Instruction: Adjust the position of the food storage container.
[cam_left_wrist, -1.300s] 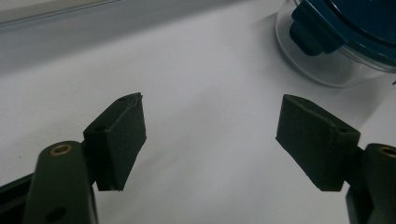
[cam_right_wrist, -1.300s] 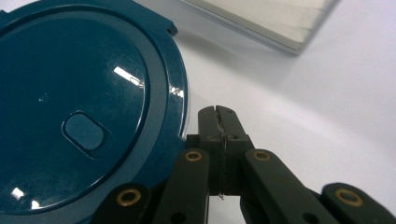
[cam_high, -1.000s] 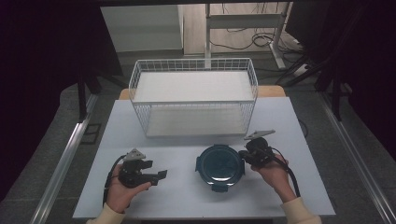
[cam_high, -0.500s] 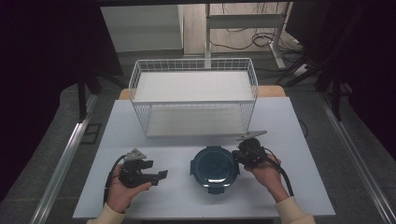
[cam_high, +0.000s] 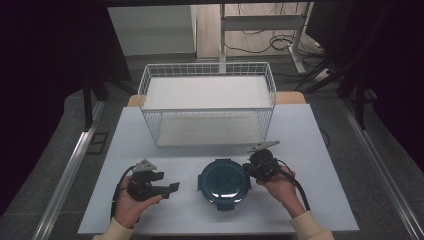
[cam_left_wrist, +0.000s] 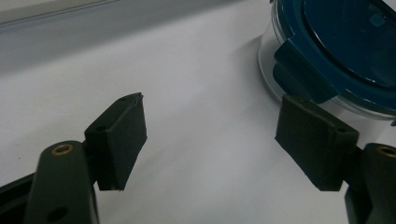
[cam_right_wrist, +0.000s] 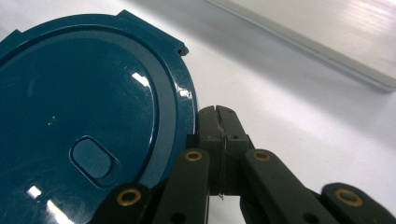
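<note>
A round clear container with a dark teal clip-on lid (cam_high: 223, 181) stands on the white table near its front edge. My right gripper (cam_high: 249, 170) is shut, and its tips lie against the lid's right rim. In the right gripper view the closed jaws (cam_right_wrist: 217, 114) meet beside the lid (cam_right_wrist: 79, 116) with nothing between them. My left gripper (cam_high: 170, 189) is held to the left of the container, open and holding nothing. In the left gripper view its jaws (cam_left_wrist: 210, 135) stand apart over bare table, and the container (cam_left_wrist: 345, 56) sits beyond the right jaw.
A white wire basket (cam_high: 207, 67) with a white floor stands at the back of the table (cam_high: 310, 150). Dark floor, metal rails and cables surround the table.
My right gripper has moved left against the container, and the container has shifted a little to the left. The left gripper has stayed in place.
</note>
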